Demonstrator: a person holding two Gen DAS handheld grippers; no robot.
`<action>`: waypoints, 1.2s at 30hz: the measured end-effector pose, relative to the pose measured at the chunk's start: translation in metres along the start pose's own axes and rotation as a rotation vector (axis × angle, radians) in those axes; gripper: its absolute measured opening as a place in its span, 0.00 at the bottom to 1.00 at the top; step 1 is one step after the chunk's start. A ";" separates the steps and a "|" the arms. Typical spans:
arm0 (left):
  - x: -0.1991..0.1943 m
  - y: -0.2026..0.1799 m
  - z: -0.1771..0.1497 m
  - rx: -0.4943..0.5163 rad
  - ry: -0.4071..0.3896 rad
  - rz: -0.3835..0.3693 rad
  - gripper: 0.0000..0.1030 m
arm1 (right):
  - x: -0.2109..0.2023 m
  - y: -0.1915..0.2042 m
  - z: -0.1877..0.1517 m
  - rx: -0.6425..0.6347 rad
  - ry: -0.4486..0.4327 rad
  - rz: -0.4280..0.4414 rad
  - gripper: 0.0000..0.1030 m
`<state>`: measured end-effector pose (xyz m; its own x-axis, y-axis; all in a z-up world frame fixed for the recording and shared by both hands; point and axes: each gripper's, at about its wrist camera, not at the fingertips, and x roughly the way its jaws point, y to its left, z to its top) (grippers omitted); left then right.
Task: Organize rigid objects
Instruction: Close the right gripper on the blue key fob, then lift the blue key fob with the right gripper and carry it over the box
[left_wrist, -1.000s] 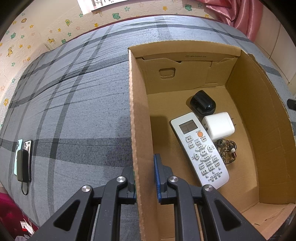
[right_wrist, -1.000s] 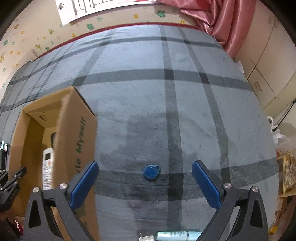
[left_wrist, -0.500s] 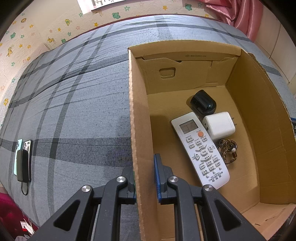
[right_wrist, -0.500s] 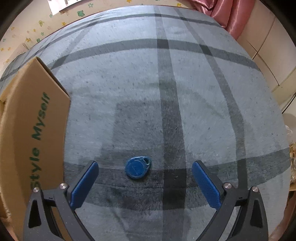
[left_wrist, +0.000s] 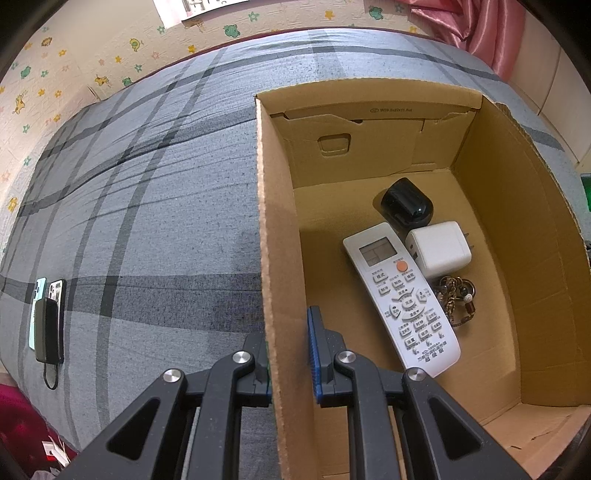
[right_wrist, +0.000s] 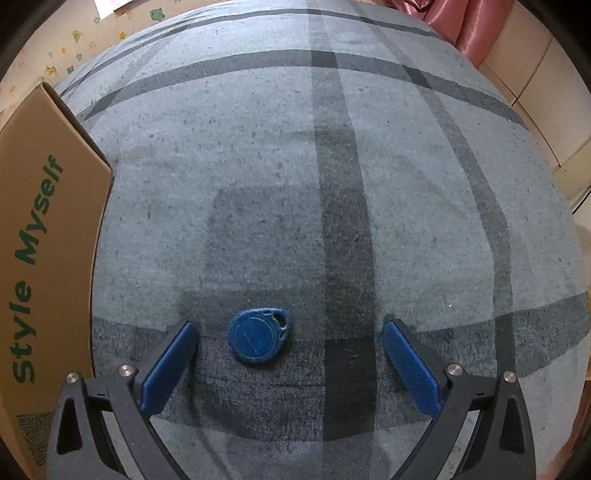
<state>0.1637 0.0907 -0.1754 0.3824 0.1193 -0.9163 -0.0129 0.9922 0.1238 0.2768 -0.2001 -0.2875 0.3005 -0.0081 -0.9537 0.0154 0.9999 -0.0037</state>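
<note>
Right wrist: right gripper spread, straddling blue fob.

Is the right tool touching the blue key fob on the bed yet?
Apart. The right wrist view shows the right tool open, with grey bedsheet visible between each pad and the blue key fob.

Plaid bedcover; two phones at left edge; pink curtain; sticker-dotted wall.

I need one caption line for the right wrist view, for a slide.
Open right gripper poised over a blue key fob on the grey plaid bedcover, beside the cardboard box.
</note>
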 end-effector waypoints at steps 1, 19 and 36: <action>0.000 0.000 0.000 0.001 0.000 0.001 0.14 | 0.000 0.000 0.000 0.000 0.000 0.002 1.00; 0.001 -0.002 0.000 -0.001 0.001 0.003 0.14 | -0.028 0.001 -0.005 -0.026 -0.023 0.016 0.32; 0.001 -0.005 0.000 0.006 0.005 0.007 0.14 | -0.079 0.016 -0.015 -0.039 -0.068 0.015 0.32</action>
<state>0.1644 0.0861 -0.1768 0.3777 0.1267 -0.9172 -0.0100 0.9911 0.1328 0.2387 -0.1831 -0.2163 0.3646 0.0076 -0.9311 -0.0265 0.9996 -0.0022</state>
